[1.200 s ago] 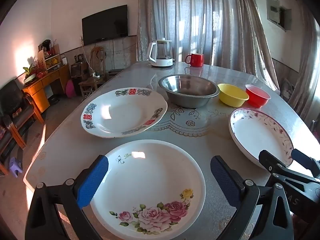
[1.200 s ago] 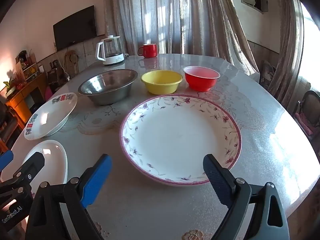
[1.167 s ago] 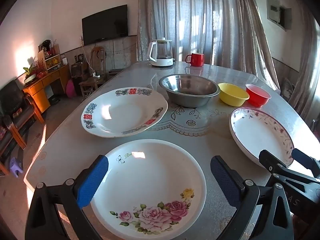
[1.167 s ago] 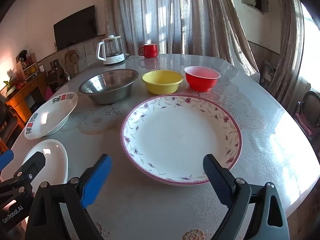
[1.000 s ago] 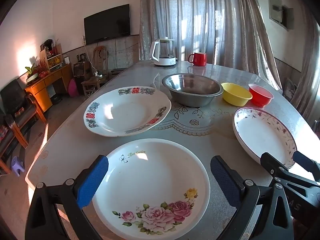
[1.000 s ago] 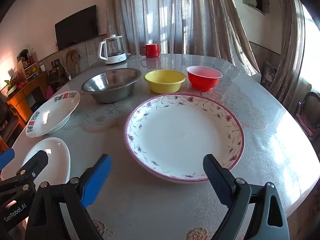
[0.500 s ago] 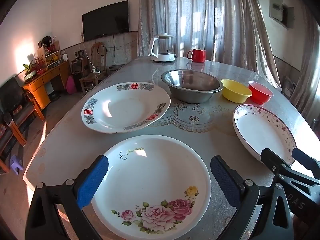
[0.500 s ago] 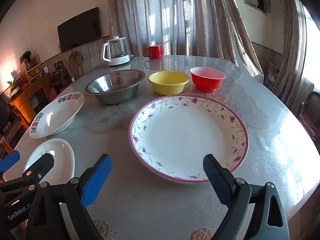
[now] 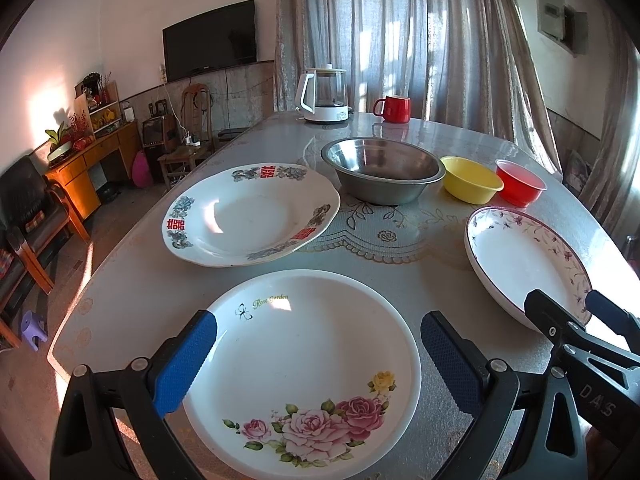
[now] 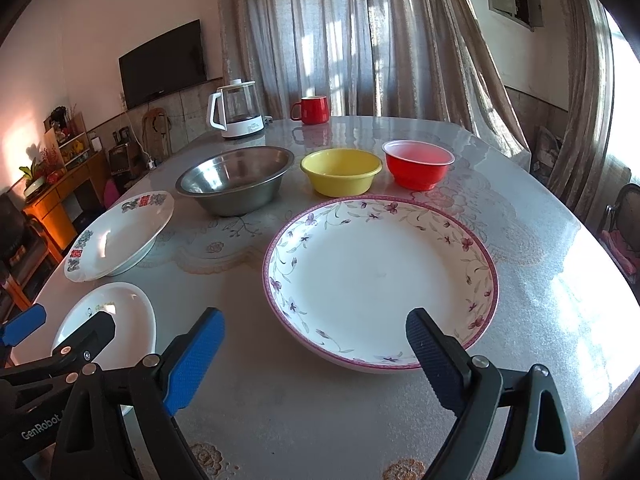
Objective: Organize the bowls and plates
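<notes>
Both tongs [image 9: 318,354] nearer, plates [image 9: 256,214] ahead.

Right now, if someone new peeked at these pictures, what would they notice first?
Probably the big white plate with pink roses, right between the open left gripper's blue pads. Next, the purple-flowered plate lying just ahead of the open right gripper. Behind them, a steel bowl, a yellow bowl and a red bowl stand in a row.
</notes>
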